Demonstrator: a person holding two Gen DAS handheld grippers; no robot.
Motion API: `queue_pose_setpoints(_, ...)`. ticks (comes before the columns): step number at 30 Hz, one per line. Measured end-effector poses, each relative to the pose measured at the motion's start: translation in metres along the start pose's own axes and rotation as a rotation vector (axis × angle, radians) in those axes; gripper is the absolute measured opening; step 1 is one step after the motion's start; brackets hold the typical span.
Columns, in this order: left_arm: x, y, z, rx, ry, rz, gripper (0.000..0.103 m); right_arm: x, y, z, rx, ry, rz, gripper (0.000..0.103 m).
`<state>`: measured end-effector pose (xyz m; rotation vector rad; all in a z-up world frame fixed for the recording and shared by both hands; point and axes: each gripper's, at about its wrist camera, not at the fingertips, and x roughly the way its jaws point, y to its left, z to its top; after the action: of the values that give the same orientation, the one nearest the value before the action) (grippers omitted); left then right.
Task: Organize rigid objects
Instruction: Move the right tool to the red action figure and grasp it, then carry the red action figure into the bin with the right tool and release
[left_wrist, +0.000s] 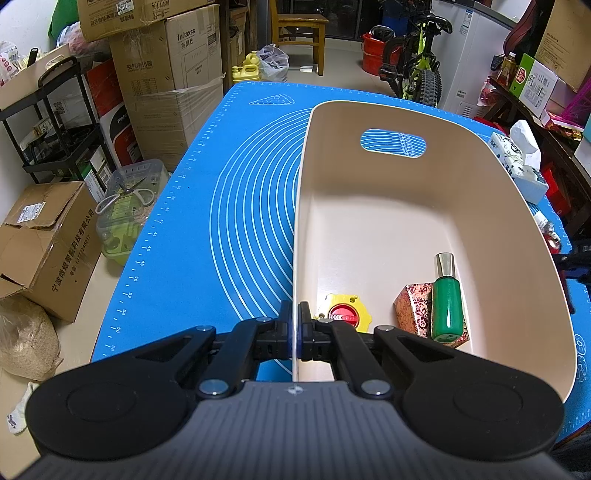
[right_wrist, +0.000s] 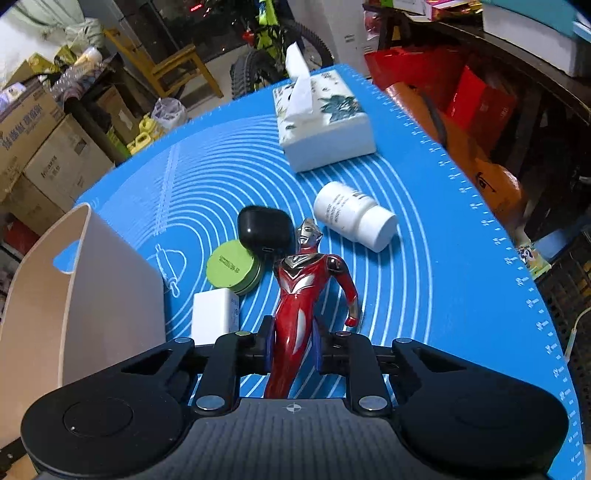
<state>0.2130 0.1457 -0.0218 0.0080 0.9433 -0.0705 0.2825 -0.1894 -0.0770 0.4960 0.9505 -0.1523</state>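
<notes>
Meanwhile left gripper (left_wrist: 294, 332) pinches bin (left_wrist: 480, 206) wall; right gripper (right_wrist: 293, 347) grips figurine (right_wrist: 301, 291).

Red-silver hero figure (right_wrist: 295, 295) lies pinched, above the blue mat (right_wrist: 424, 295).

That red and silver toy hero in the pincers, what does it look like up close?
The figure looks like glossy hard plastic: red body, silver chest markings, silver crested head, one arm hanging with a silver fist. The right gripper is shut on its legs, holding it head-forward above the blue mat. Its feet are hidden.
</notes>
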Motion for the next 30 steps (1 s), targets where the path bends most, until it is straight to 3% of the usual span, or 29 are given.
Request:
queue_pose_setpoints(13,0.000,-0.001,0.000,0.002,0.000,0.000,0.004,-0.071,0.058,-0.004,-0.154,-0.205,0.122,0.029)
queue_pose_setpoints(19,0.000,-0.001,0.000,0.002,0.000,0.000,0.004,-0.091,0.090,-0.010,-0.230,-0.251,0.213,0.029)
queue_pose_setpoints(23,0.000,-0.001,0.000,0.002,0.001,0.000,0.004,-0.090,0.110,-0.018,-0.283,-0.236,0.252,0.029)
queue_pose_setpoints(30,0.000,-0.001,0.000,0.004,0.000,0.001,0.004,-0.065,0.147,-0.042,-0.429,-0.122,0.287,0.029)
